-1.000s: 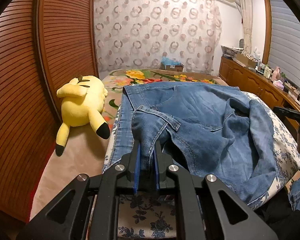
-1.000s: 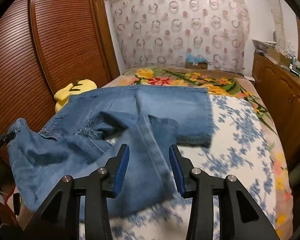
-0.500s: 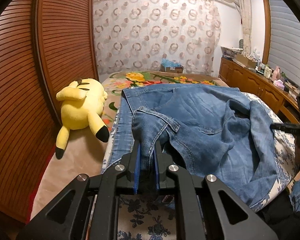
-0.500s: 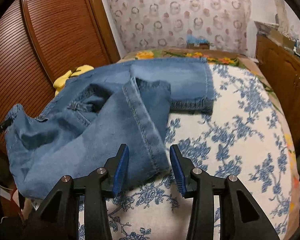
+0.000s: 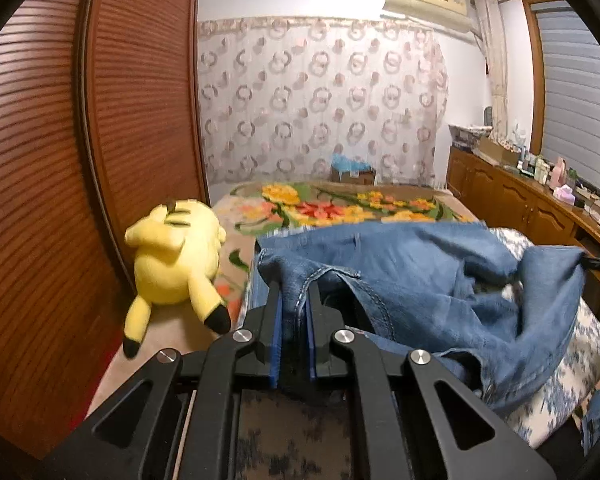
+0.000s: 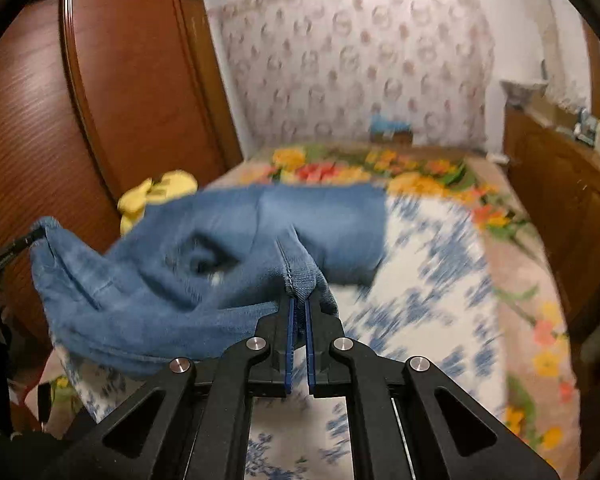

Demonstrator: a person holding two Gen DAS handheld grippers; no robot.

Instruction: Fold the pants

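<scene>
Blue denim pants lie bunched on the bed, and they also show in the right wrist view. My left gripper is shut on the waistband corner at the pants' left side. My right gripper is shut on a seamed edge of a pant leg and holds it lifted above the bed. The cloth sags between the two grippers. The far leg end lies flat toward the headboard end.
A yellow plush toy lies on the bed's left side by the wooden louvered wardrobe. The bed has a blue floral sheet and a flowered blanket. A wooden cabinet with clutter runs along the right.
My right gripper was open over the pant leg and has shut on its seamed edge and lifted it. My left gripper has stayed shut on the waistband and risen a little.
</scene>
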